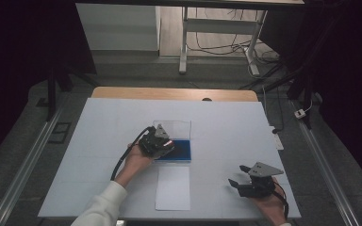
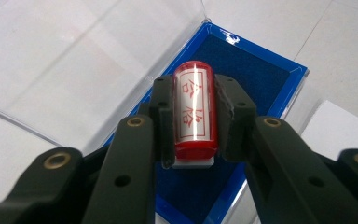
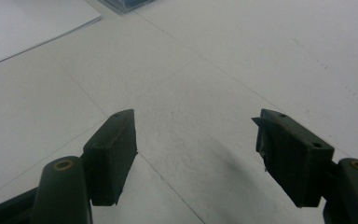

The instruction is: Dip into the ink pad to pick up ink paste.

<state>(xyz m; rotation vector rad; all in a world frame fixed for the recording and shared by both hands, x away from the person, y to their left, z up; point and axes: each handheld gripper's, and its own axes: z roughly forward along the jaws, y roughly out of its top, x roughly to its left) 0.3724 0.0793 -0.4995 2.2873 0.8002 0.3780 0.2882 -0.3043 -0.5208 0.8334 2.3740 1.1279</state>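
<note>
Your left gripper [image 2: 193, 121] clamps its jaws on the red stamp [image 2: 194, 112], frame centre, over the blue ink pad [image 2: 261, 74]. Your right gripper [image 3: 196, 154] holds its jaws apart above bare tabletop [image 3: 261, 56].

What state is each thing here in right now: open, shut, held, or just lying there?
Left gripper: shut on the stamp.
Stamp: red, clamped between the jaws, above the ink pad.
Ink pad: blue, in its open case.
Lid: clear, swung open.
Paper: lying flat beside the case, bare.
Right gripper: open, holding nothing, over the table.
</note>
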